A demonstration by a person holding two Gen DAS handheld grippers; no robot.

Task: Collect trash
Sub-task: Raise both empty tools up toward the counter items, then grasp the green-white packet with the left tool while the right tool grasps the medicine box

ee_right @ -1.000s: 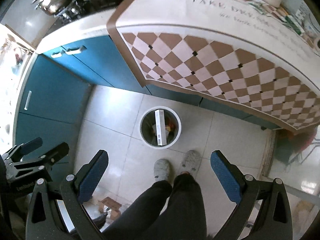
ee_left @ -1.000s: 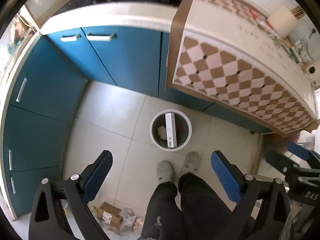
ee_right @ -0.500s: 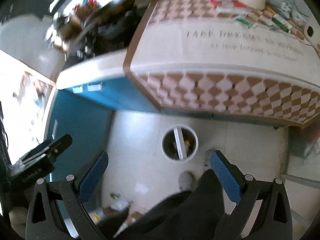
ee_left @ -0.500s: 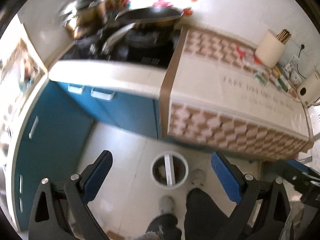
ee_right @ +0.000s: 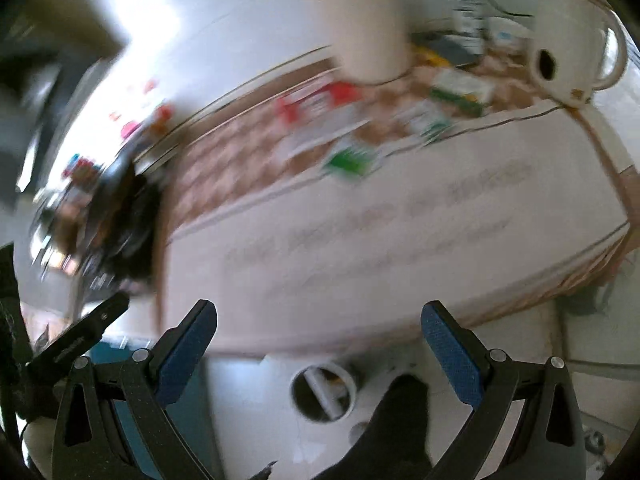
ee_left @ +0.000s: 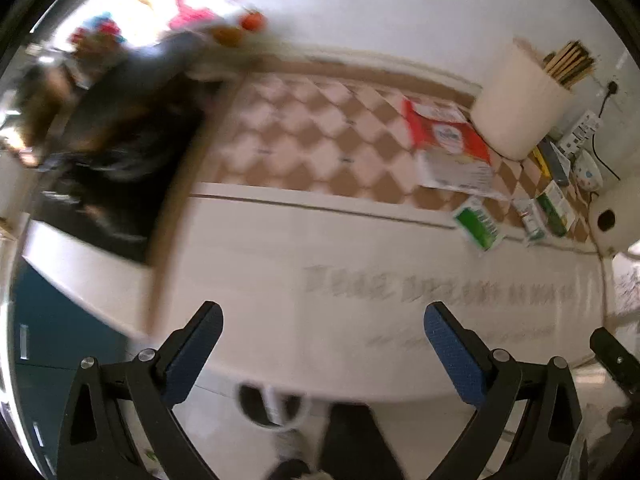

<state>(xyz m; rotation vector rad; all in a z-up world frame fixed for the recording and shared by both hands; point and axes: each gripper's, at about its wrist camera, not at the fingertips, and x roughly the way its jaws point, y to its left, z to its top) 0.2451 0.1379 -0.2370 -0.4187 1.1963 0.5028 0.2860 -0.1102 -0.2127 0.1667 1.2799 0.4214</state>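
My left gripper (ee_left: 322, 344) is open and empty above the front edge of the counter. My right gripper (ee_right: 318, 340) is open and empty too. Both views are motion-blurred. Flat packets lie on the checkered cloth at the back of the counter: a red and white packet (ee_left: 448, 136), a green and white packet (ee_left: 478, 224) and smaller green cartons (ee_left: 554, 204). In the right wrist view the green packet (ee_right: 352, 160) and the red packet (ee_right: 320, 104) show as smears. The white trash bin (ee_right: 324, 396) stands on the floor below the counter, with a long white box in it; its rim (ee_left: 280, 408) shows in the left wrist view.
A cream utensil holder (ee_left: 524, 112) with chopsticks stands at the counter's back right, a white kettle (ee_right: 568, 68) beside it. A stove with dark pans (ee_left: 120, 140) is at the left. Blue cabinets (ee_left: 52, 328) are below. The person's dark-trousered leg (ee_right: 392, 432) stands by the bin.
Both grippers have swung up from looking down at the floor and bin to looking across the counter top. The bin has dropped to the bottom of both views. Both stay open.
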